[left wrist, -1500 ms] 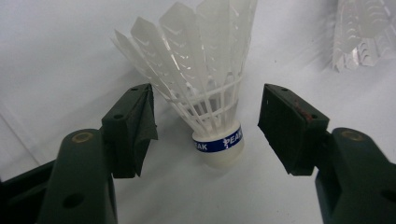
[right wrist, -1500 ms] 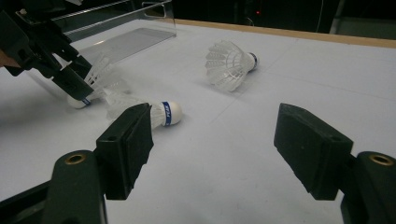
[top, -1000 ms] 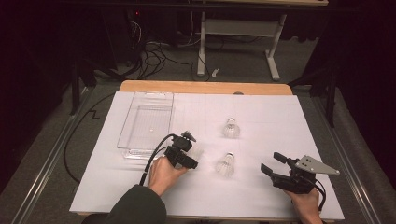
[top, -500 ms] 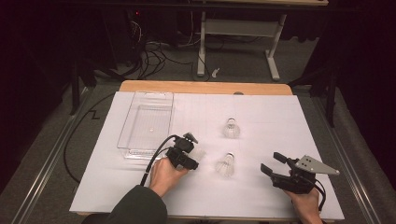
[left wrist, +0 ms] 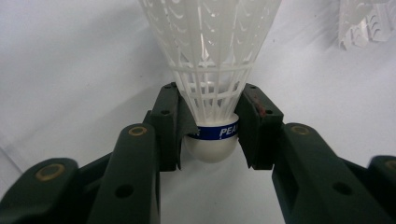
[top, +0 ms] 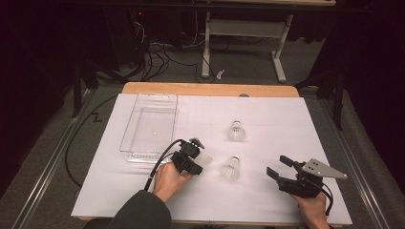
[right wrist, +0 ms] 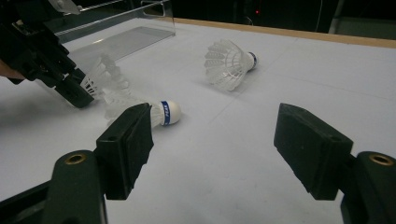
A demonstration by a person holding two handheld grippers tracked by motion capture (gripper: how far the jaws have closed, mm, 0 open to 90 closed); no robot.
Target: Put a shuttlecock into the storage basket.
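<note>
Left gripper (left wrist: 212, 135) closing on "PEA"-banded shuttlecock (left wrist: 210, 70)

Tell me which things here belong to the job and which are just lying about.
In the job: left gripper, jaws just closing on the held shuttlecock; near shuttlecock; far shuttlecock; clear tray, probably.
Lying about: floor cables; white stand; right gripper, open and idle.
</note>
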